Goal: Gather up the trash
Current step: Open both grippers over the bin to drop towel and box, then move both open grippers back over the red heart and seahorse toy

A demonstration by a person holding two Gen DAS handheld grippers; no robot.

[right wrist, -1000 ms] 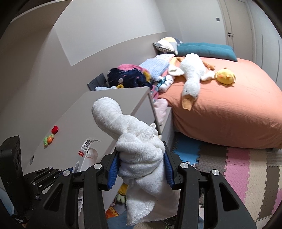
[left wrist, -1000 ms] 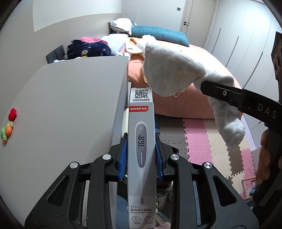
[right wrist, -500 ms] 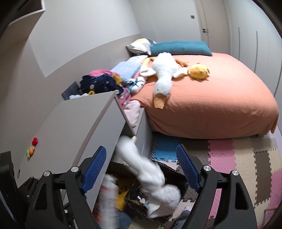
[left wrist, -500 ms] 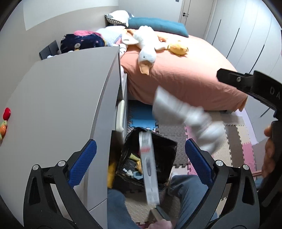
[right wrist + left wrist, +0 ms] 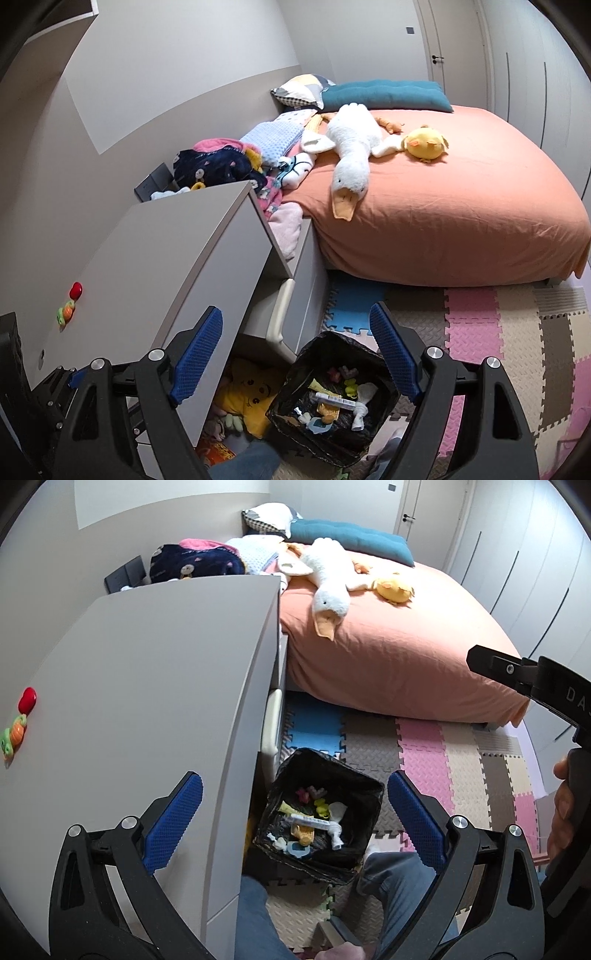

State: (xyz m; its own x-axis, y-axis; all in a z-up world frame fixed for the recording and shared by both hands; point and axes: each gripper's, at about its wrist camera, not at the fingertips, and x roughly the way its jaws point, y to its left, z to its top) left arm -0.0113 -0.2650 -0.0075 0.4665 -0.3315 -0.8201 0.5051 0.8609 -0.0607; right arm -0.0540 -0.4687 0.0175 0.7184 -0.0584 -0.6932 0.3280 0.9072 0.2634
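A black-lined trash bin [image 5: 364, 786] stands on the floor mats below both grippers; it also shows in the right wrist view [image 5: 334, 341]. The thermometer box [image 5: 312, 821] and the white cloth [image 5: 336, 810] lie inside it among other small trash; both show in the right wrist view too, box [image 5: 334, 400] and cloth [image 5: 364, 393]. My left gripper [image 5: 293, 818] is open and empty above the bin. My right gripper [image 5: 295, 354] is open and empty above the bin's left edge.
A grey cabinet [image 5: 147, 686] stands left of the bin, with small toys [image 5: 18, 720] on top. An orange bed [image 5: 388, 646] with a plush goose [image 5: 328, 576] lies beyond. Coloured foam mats [image 5: 424, 753] cover the floor. The person's legs [image 5: 399, 886] are beside the bin.
Both grippers opened. The thermometer box and the white cloth dropped out of them and now lie in the trash bin.
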